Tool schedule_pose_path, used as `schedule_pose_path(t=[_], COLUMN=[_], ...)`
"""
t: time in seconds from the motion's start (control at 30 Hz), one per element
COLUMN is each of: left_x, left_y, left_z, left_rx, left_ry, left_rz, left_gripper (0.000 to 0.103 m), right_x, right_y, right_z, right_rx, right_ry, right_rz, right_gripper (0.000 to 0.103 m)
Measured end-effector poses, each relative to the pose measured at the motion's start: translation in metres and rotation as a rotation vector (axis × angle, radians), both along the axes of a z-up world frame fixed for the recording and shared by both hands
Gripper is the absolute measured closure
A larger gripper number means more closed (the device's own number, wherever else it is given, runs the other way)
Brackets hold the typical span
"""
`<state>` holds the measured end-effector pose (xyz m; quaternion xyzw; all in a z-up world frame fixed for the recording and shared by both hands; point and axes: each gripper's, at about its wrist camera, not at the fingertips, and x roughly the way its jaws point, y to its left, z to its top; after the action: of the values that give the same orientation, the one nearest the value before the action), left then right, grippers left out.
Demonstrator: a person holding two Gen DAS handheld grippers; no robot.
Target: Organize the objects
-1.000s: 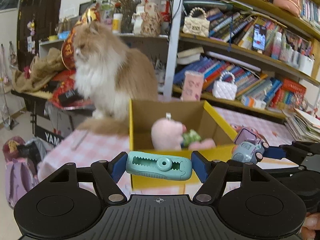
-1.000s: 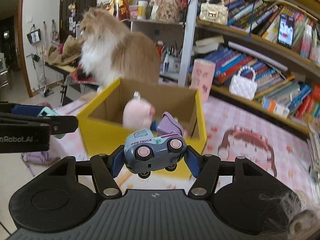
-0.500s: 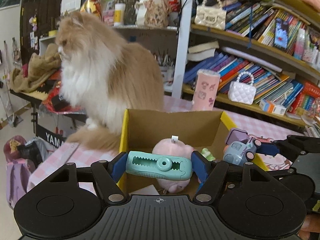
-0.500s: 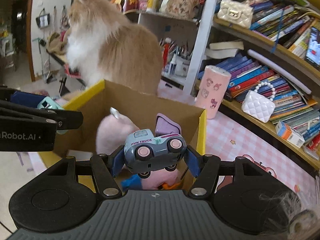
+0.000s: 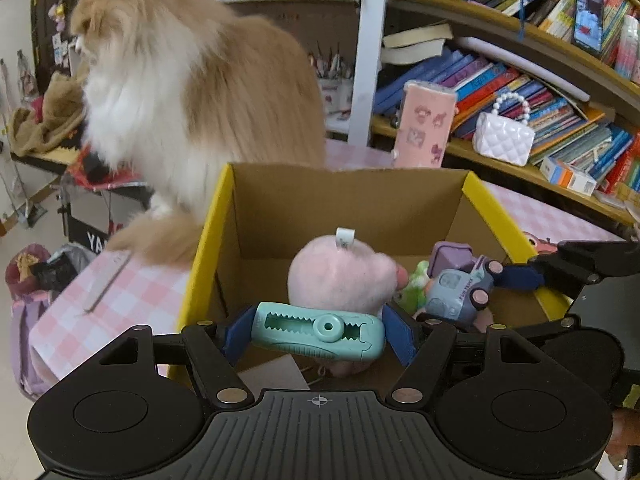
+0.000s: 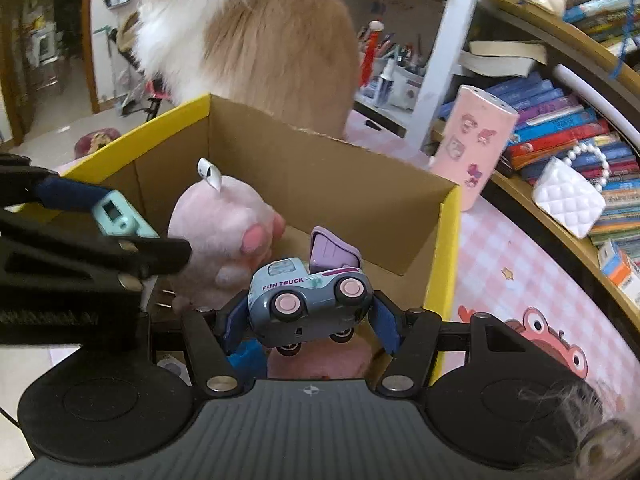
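Left gripper (image 5: 318, 330) clamps teal clip (image 5: 318, 330); right gripper (image 6: 306, 310) clamps toy truck (image 6: 306, 304); cardboard box (image 5: 352, 200) just ahead, below both.

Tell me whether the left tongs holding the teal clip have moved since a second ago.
Yes. The left tongs, shut on the teal plastic clip, came forward over the near wall of the yellow-edged cardboard box, now above the pink plush toy inside.

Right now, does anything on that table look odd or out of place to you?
Yes: a fluffy cat sits on the pink checked table, right behind the yellow cardboard box of toys. It is odd amid tidying, since it is close to where the toy truck and teal clip are carried.
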<state>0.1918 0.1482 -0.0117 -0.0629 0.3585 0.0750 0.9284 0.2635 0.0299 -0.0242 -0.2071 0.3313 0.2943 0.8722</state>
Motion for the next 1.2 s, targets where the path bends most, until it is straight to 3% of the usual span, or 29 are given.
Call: schedule_pose_path(t=[0.27, 0.4, 0.67, 0.9, 1.2], left_x=[0.001, -0.001, -0.034, -0.085, -0.136], left_y=[0.001, 0.002, -0.001, -0.004, -0.006], left_z=[-0.002, 0.002, 0.041, 0.071, 0.059], left_rx=[0.019, 0.008, 0.01, -0.005, -0.012], left_ry=[0.002, -0.001, -0.136, -0.257, -0.227], left_rz=[0.006, -0.002, -0.049, -0.061, -0.063], left_gripper=[0.033, 0.023, 0.017, 0.01, 0.008], right_x=[0.004, 0.002, -0.042, -0.099, -0.166], right_y=[0.005, 0.003, -0.016, -0.037, -0.065], right_z=[-0.002, 0.002, 0.041, 0.07, 0.061], right_rx=[-0.027, -0.032, 0.074, 0.161, 0.191], right_ry=[0.015, 0.022, -0.037, -0.11, -0.124], right_rz=[0.028, -0.001, -0.04, -0.188, -0.443], right_gripper=[0.042, 0.042, 0.037, 0.033, 0.031])
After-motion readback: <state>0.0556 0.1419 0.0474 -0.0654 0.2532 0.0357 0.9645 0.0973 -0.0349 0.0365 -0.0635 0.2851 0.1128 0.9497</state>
